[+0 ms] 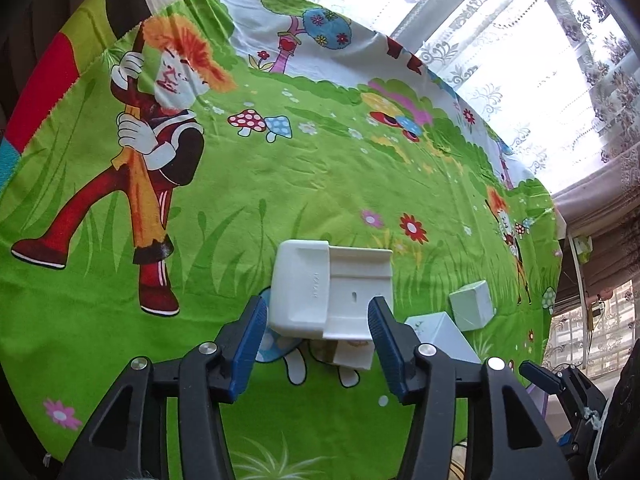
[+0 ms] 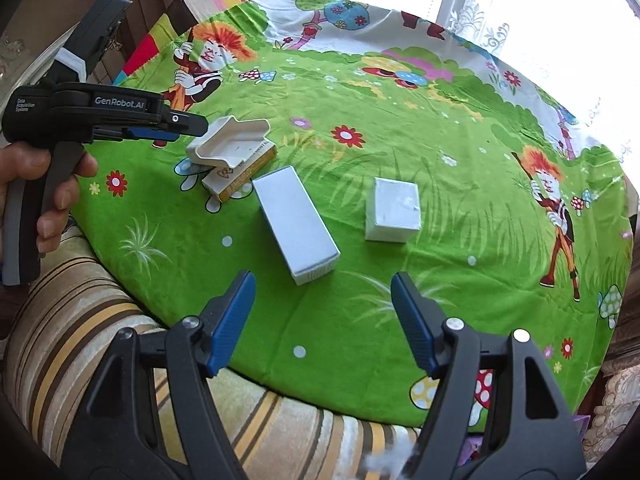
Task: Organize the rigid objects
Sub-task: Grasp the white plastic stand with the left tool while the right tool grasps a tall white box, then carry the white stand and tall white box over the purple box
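Cartoon-print cloth [image 2: 360,184] bears matte white boxes; both grippers' ribbed blue fingers [image 1: 250,340] gape, gripping nothing.

Left gripper [image 1: 318,312] tilted down over the table's near-left edge, jaws apart, pads pressing nothing. Left hand [image 2: 44,196] wraps its handle. Right gripper [image 2: 323,292] angled down at the near edge, jaws wide, empty.

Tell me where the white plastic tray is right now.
The white plastic tray lies on top of the yellow-edged box at the left of the right wrist view, just left of the long white box. In the left wrist view it sits ahead of the left gripper.
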`<act>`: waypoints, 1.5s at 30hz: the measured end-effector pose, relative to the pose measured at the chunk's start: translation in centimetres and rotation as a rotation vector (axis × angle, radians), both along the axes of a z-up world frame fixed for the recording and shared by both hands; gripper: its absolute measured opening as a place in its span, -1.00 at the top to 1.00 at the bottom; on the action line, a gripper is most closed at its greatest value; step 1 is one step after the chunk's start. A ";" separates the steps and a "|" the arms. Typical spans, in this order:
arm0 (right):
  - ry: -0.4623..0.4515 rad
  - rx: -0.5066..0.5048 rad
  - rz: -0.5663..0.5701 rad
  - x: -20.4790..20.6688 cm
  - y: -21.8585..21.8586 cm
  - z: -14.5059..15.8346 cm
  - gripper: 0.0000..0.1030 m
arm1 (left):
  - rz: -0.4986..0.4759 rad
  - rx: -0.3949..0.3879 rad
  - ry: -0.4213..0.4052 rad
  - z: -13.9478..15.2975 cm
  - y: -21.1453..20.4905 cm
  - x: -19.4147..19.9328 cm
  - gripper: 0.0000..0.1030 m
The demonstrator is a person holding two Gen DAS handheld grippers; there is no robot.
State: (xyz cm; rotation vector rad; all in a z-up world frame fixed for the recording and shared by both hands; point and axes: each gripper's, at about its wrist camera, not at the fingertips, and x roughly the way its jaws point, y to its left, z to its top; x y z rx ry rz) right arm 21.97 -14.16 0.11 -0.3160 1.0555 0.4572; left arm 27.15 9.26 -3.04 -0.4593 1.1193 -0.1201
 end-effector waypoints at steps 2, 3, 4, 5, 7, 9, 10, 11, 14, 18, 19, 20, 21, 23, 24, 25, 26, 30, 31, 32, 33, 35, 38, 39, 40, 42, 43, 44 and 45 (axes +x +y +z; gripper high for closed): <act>0.005 -0.008 0.017 0.6 0.9 -0.7 -0.43 | -0.003 0.000 0.013 -0.6 0.2 0.6 -0.06; 0.013 -0.014 0.017 1.0 1.2 -1.1 -0.43 | -0.006 -0.007 0.019 -0.9 0.3 0.9 -0.06; 0.018 -0.014 0.016 1.4 1.4 -1.4 -0.43 | -0.012 -0.014 0.021 -1.1 0.2 1.1 -0.06; 0.024 -0.009 0.016 1.8 1.6 -1.7 -0.43 | -0.020 -0.016 0.022 -1.3 0.2 1.3 -0.06; 0.042 -0.011 0.015 2.4 1.8 -2.4 -0.43 | -0.024 -0.015 0.029 -1.7 0.1 1.7 -0.06; 0.051 -0.011 0.016 2.9 2.1 -2.9 -0.43 | -0.035 -0.026 0.033 -2.1 -0.1 2.0 -0.06; 0.055 -0.007 0.023 3.0 2.3 -3.1 -0.43 | -0.039 -0.025 0.035 -2.3 -0.2 2.0 -0.06; 0.059 -0.006 0.026 3.3 2.4 -3.3 -0.43 | -0.045 -0.024 0.036 -2.4 -0.3 2.1 -0.06; 0.064 -0.006 0.021 3.9 2.7 -4.0 -0.43 | -0.059 -0.019 0.038 -2.7 -0.6 2.2 -0.06; 0.081 0.003 0.011 4.5 3.0 -4.9 -0.43 | -0.072 -0.002 0.027 -2.8 -0.8 2.2 -0.05; 0.082 0.004 0.009 4.7 3.0 -5.0 -0.43 | -0.076 0.006 0.025 -2.8 -0.9 2.1 -0.05; 0.084 0.004 0.009 4.8 3.1 -5.2 -0.43 | -0.081 0.015 0.023 -2.8 -1.1 2.1 -0.04; 0.085 0.005 0.009 4.8 3.1 -5.4 -0.43 | -0.087 0.028 0.022 -2.8 -1.2 2.0 0.04; 0.086 0.005 0.000 4.9 3.0 -5.7 -0.36 | -0.095 0.042 0.026 -2.9 -1.3 2.0 0.28; 0.097 0.006 0.001 4.9 2.9 -6.0 -0.18 | -0.094 0.038 0.024 -2.9 -1.3 2.0 0.28; 0.112 0.006 0.001 5.0 2.9 -6.3 -0.06 | -0.094 0.040 0.024 -2.9 -1.3 1.9 0.28; 0.112 0.001 -0.002 4.9 2.8 -6.5 0.02 | -0.095 0.043 0.023 -2.9 -1.3 1.8 0.28; 0.097 0.001 -0.006 4.4 2.6 -6.2 0.22 | -0.080 0.038 0.018 -2.5 -1.3 1.2 0.28; 0.095 0.003 -0.009 4.3 2.5 -6.1 0.22 | -0.074 0.036 0.014 -2.3 -1.2 0.9 0.28; 0.093 0.006 -0.011 4.1 2.3 -6.0 0.22 | -0.070 0.037 0.006 -2.0 -1.2 0.7 0.28; 0.090 0.011 -0.015 3.9 2.2 -5.8 0.22 | -0.068 0.038 -0.002 -1.7 -1.2 0.4 0.28; 0.082 0.020 -0.021 3.5 1.8 -5.4 0.22 | -0.062 0.035 -0.019 -1.1 -1.3 -0.3 0.29; 0.068 0.032 -0.033 2.9 1.3 -4.6 0.22 | -0.052 0.031 -0.038 -0.1 -1.6 -1.2 0.29; 0.063 0.037 -0.038 2.7 1.0 -4.3 0.22 | -0.049 0.028 -0.046 0.3 -1.7 -1.5 0.29; 0.057 0.042 -0.045 2.4 0.8 -4.0 0.22 | -0.048 0.027 -0.055 0.7 -1.8 -1.8 0.29; 0.046 0.049 -0.066 1.9 0.3 -3.5 0.22 | -0.051 0.032 -0.075 1.5 -2.2 -2.5 0.29; 0.038 0.051 -0.078 1.6 -0.1 -3.2 0.22 | -0.053 0.032 -0.084 2.0 -2.4 -2.9 0.28; 0.029 0.053 -0.088 1.3 -0.4 -2.8 0.22 | -0.054 0.029 -0.092 2.4 -2.6 -3.2 0.28; 0.023 0.060 -0.095 1.0 -0.7 -2.5 0.22 | -0.056 0.026 -0.102 2.8 -2.8 -3.6 0.29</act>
